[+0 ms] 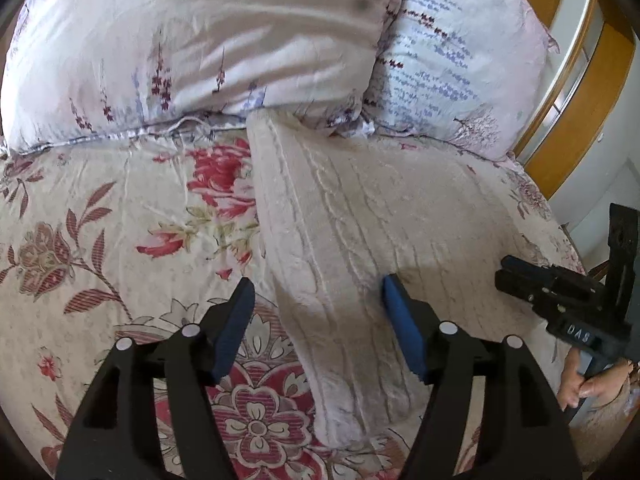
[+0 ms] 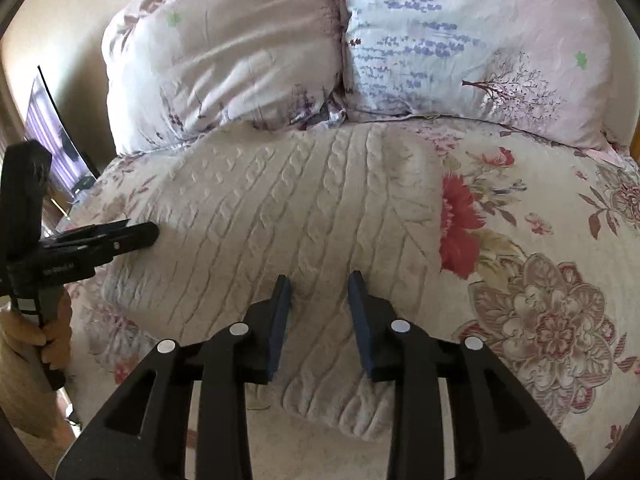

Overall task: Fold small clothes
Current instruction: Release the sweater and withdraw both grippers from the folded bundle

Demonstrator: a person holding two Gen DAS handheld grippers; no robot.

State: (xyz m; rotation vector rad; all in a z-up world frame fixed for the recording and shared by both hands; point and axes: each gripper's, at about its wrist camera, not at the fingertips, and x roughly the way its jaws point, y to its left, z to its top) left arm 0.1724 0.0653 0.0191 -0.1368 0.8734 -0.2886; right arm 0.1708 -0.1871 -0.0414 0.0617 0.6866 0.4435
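Where folded: cream cable-knit sweater point(image 2: 280, 208), thick and ribbed, lying as a long slab on the bed, top end touching the pillows.
Left claw point(image 1: 318, 300): spread wide, blue pads straddling the sweater's left folded edge, not pressing it.
Right claw point(image 2: 319, 286): parted narrowly over the knit, gripping nothing.
Bedspread point(image 1: 100, 220): smooth, wrinkled, printed with red flowers.
Pillows point(image 2: 240, 60): two, plump, pale floral cotton.

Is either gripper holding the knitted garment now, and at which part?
Neither: the left gripper and right gripper stand open over the sweater.
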